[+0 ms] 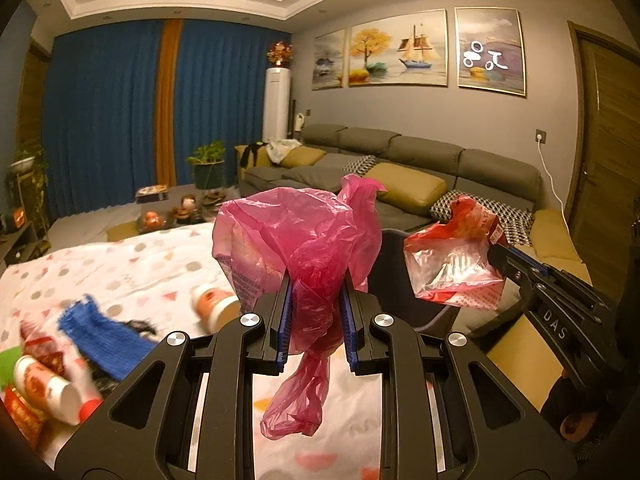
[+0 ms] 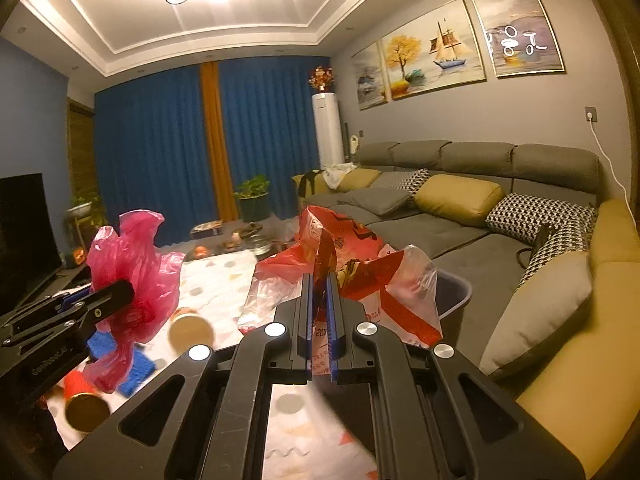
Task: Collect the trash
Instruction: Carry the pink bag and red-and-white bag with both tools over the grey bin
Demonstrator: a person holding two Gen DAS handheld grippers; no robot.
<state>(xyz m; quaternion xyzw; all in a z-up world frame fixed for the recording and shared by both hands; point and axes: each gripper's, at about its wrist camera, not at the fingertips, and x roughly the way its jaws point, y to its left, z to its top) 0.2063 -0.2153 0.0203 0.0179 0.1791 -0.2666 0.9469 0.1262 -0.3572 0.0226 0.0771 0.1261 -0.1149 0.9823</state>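
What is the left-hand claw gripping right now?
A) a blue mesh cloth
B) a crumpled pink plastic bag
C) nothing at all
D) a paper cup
B: in the left wrist view, the left gripper is clamped on the pink plastic bag, which bunches above its blue pads and dangles below.

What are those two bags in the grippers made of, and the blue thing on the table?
The pink bag looks like thin glossy plastic film: translucent, crinkled. The red printed bag seems similar film, partly clear, with shiny creases. The blue thing looks like a woven or knitted mesh, judging by its ribbed texture, though it is blurred.
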